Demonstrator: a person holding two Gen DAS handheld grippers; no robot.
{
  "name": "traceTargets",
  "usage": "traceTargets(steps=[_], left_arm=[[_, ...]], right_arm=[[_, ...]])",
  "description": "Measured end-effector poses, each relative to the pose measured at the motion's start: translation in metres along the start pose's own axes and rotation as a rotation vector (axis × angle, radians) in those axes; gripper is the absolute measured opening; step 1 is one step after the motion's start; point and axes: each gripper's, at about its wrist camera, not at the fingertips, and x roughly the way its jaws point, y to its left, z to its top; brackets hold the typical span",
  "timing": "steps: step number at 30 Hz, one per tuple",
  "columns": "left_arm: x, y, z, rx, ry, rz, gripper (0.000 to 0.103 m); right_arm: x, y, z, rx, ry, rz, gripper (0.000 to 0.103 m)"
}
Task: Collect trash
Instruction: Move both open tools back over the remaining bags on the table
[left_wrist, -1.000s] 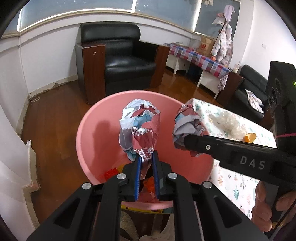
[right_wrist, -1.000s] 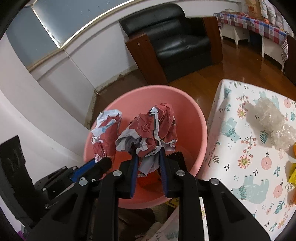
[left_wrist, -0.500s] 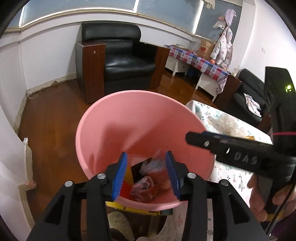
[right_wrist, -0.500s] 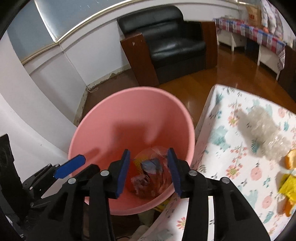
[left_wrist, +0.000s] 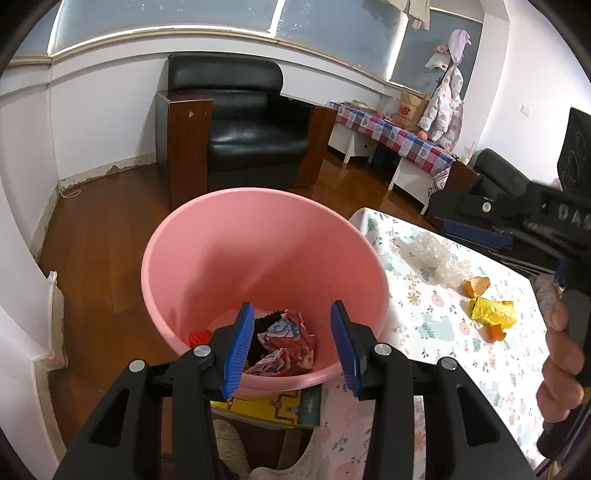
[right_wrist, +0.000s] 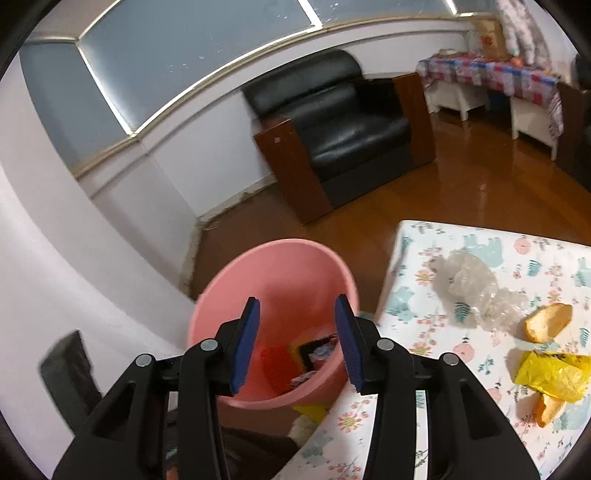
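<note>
A pink bin (left_wrist: 258, 236) stands on the floor beside the flowered table (left_wrist: 436, 332). Crumpled red and blue wrappers (left_wrist: 288, 343) lie at its bottom. My left gripper (left_wrist: 291, 304) hangs open over the bin's near rim with nothing between its blue pads. In the right wrist view my right gripper (right_wrist: 295, 301) is open and empty too, higher above the bin (right_wrist: 273, 266). On the table lie clear plastic wrap (right_wrist: 476, 291), orange peel (right_wrist: 548, 323) and a yellow wrapper (right_wrist: 554, 374). The right gripper (left_wrist: 450, 218) shows over the table in the left wrist view.
A black armchair (left_wrist: 236, 133) with wooden sides stands behind the bin on the wooden floor. A low table with a checked cloth (left_wrist: 399, 136) is at the back right. A white wall curves along the left. A hand (left_wrist: 561, 369) holds the right gripper's handle.
Both grippers opened and let go of their crumpled wrappers, which now lie in the bin. The right gripper has risen and drawn back, with more of the table in its view.
</note>
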Motion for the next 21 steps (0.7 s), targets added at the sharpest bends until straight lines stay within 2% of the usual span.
traceTargets(steps=[5, 11, 16, 19, 21], left_arm=[[-0.005, -0.003, -0.001, -0.059, -0.026, 0.037, 0.042], [-0.017, -0.005, -0.012, -0.092, -0.034, 0.084, 0.042], [-0.034, -0.016, -0.007, -0.061, -0.061, 0.091, 0.042], [-0.048, -0.024, 0.001, -0.046, -0.100, 0.081, 0.042], [-0.057, -0.025, 0.004, -0.044, -0.116, 0.075, 0.042]], right_arm=[[0.009, -0.011, 0.011, 0.103, 0.121, 0.183, 0.043], [-0.004, -0.001, 0.018, 0.165, 0.197, 0.330, 0.043], [-0.050, 0.017, 0.037, 0.116, 0.161, 0.335, 0.043], [-0.078, 0.016, 0.050, 0.158, 0.143, 0.392, 0.043], [-0.102, 0.015, 0.059, 0.174, 0.100, 0.401, 0.043]])
